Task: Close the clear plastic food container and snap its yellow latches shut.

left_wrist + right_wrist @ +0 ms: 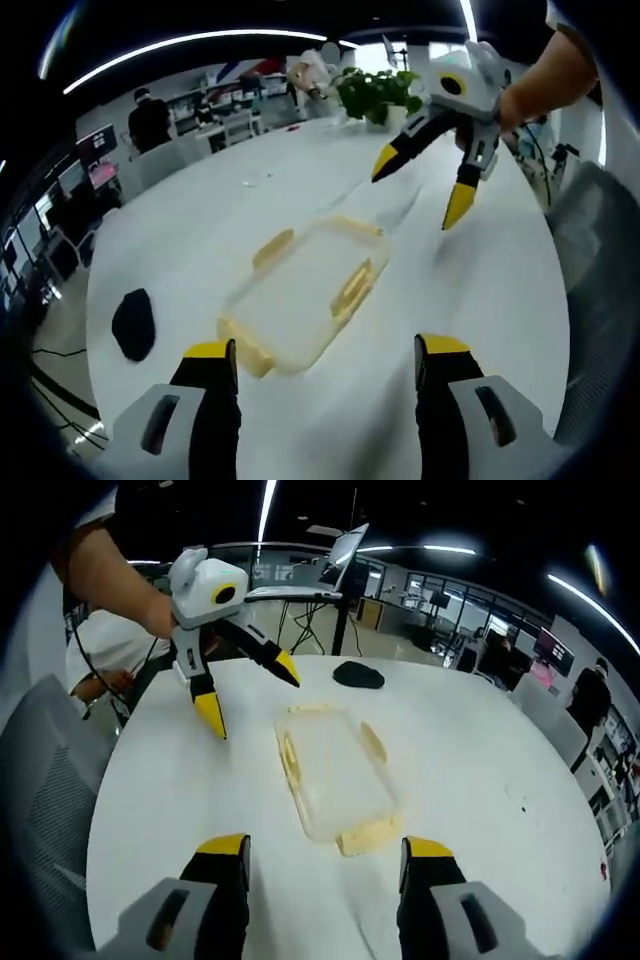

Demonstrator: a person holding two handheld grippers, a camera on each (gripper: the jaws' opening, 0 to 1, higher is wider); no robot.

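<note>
the left tool (325, 375), black w/ yellow-tipped jaws, stands wide open and holds nothing; it hovers just above the near end of the clear rectangular plastic food container with yellow latches (305, 295). the right tool (325, 865) is also wide, empty, and its jaws frame the other short end of the container (335, 770). in the left gripper view the right tool (425, 185) hangs above the far side, held by a person's hand (545, 80).

the container lies flat in the middle of the round white counter (480, 290), lid seems already on top, latches sticking outward, so not snapped yet i think.

a black flat object (133, 323) lies on the counter well apart from it, and a green potted plant (378, 93) stands at the far edge.

handling, my judgement: thin plastic, very light, smooth, so it will slide on the counter if pushed from one side only. better to press one latch down with one tool while the other tool steadies the lid from above. latches are small and stiff; take them at the outer edge.
</note>
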